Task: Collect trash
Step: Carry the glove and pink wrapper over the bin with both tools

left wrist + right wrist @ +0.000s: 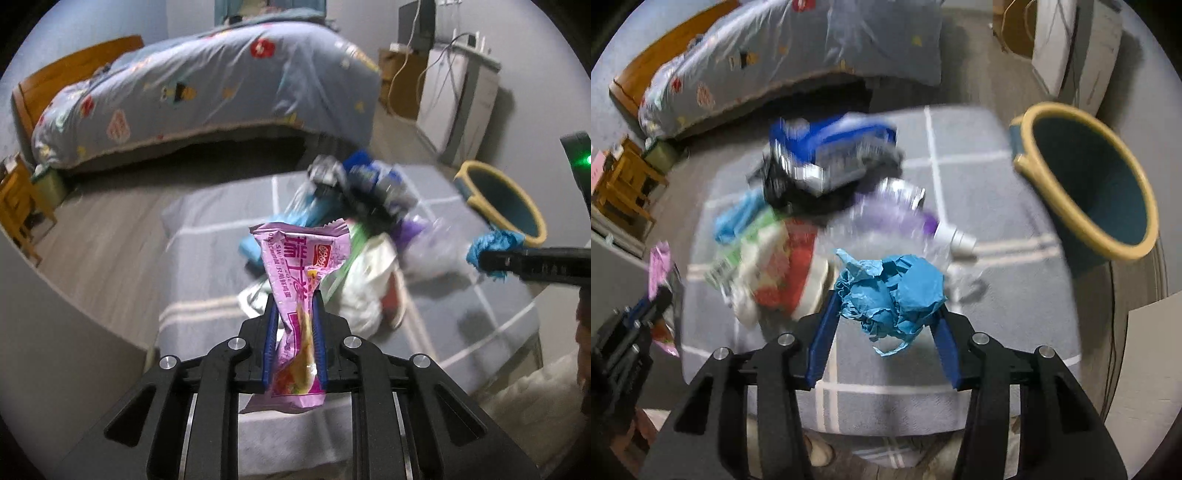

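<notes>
Right gripper (886,317) clamps a crumpled blue paper wad (892,295) at lower centre of its view; the yellow-rimmed bin (1086,221) sits upper right of it, mouth tilted toward the camera, so the right hand is nearer. Left gripper (294,332) pinches a pink snack wrapper (301,280) standing upright, bin (532,218) far at right edge, beyond the trash pile (354,206).

Trash pile (827,177) smeared by motion blur, bin's (1082,221) base out of sight
</notes>
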The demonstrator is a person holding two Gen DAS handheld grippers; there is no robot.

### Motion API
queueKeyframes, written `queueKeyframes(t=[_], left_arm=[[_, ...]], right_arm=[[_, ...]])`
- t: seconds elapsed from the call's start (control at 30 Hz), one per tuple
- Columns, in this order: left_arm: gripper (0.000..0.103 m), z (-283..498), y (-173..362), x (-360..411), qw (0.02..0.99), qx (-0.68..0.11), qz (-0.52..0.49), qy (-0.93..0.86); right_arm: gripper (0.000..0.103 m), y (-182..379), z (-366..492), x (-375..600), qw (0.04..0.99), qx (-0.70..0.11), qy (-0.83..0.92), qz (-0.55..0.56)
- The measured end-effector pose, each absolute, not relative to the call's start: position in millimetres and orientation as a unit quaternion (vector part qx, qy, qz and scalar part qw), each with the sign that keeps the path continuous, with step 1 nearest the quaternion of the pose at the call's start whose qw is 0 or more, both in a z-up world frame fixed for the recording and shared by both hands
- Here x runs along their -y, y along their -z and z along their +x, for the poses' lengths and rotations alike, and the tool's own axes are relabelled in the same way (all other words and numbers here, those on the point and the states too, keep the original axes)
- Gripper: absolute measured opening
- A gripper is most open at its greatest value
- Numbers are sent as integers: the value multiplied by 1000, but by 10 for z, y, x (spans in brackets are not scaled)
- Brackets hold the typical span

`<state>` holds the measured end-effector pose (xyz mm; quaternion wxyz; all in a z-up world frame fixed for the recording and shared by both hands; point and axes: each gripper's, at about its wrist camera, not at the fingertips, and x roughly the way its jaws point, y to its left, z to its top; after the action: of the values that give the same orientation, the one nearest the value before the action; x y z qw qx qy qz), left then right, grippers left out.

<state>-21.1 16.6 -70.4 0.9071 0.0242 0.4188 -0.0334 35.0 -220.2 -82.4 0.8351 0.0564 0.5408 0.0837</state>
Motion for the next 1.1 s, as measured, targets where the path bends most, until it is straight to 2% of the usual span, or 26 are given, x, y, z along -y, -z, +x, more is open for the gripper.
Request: queueKeyframes(t=[0.33,0.53,0.77,1.1], left_arm=[[19,-31,277,140,926,-370,48,58],[19,119,54,371,931,-351,52,83],[19,463,-70,925,928,-341,73,133],[19,1028,33,1816,911,-349,106,194]], right_arm=[[48,-250,584,2616,894,-433,-108,27],[48,-560,765,3058,911,-400,-97,36],[48,-496,1087,3728,912,-406,-48,43],[48,-76,1483,4559,892,-442,14,90]])
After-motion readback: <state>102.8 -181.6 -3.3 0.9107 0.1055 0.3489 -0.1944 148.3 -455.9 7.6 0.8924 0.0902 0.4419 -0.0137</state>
